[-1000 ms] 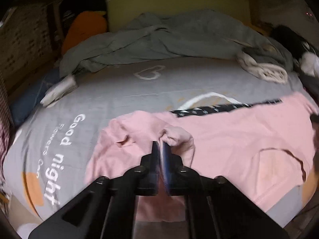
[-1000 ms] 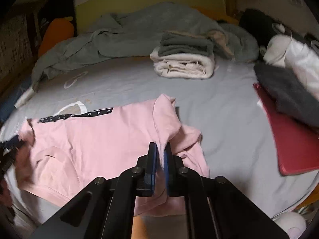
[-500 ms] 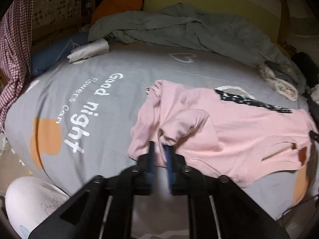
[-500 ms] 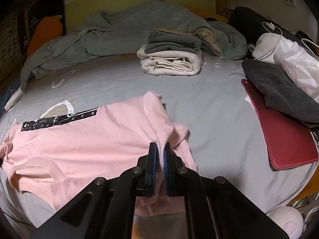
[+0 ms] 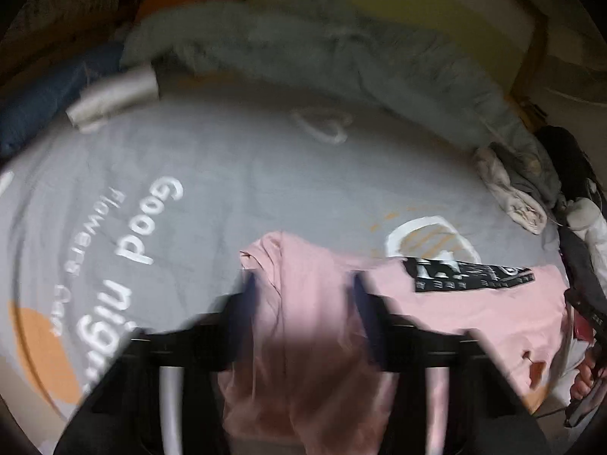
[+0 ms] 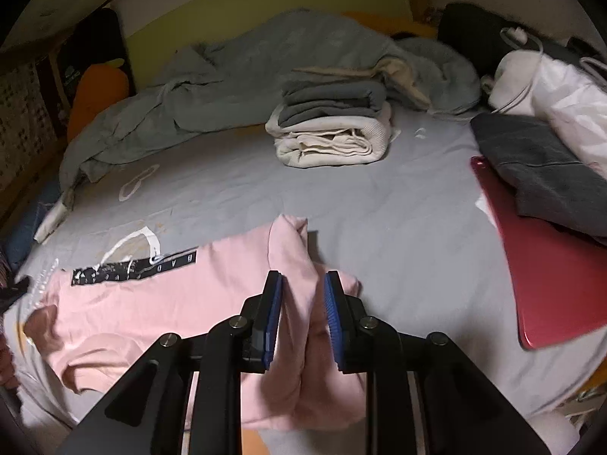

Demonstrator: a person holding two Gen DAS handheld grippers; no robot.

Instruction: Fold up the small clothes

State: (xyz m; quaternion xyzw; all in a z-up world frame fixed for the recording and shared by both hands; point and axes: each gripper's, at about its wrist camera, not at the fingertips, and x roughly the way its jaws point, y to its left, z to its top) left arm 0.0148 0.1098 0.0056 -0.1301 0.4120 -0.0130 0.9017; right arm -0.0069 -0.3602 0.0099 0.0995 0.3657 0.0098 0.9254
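A pink shirt [image 6: 151, 295] with a black print strip [image 6: 136, 267] lies spread on the grey bed sheet [image 6: 398, 208]. Its right sleeve is folded inward and runs between the blue pads of my right gripper [image 6: 301, 280]. Those jaws are opening and stand clear of the cloth. In the blurred left wrist view the shirt [image 5: 455, 311] shows its left sleeve bunched between the fingers of my left gripper [image 5: 303, 284]. These jaws look wide apart and are closing. A hand [image 5: 584, 379] shows at the right edge.
A folded stack of grey and cream clothes [image 6: 330, 129] sits behind the shirt, with a rumpled grey quilt [image 6: 265, 72] beyond. A red flat board [image 6: 550, 265], dark grey cloth [image 6: 542, 174] and white bag [image 6: 561, 91] crowd the right. An orange pillow [image 6: 95, 94] lies far left.
Both grippers were shut on the pink sleeves; now their jaws stand apart around the cloth. The left view has swung sideways and blurred. The right view has shifted only slightly.
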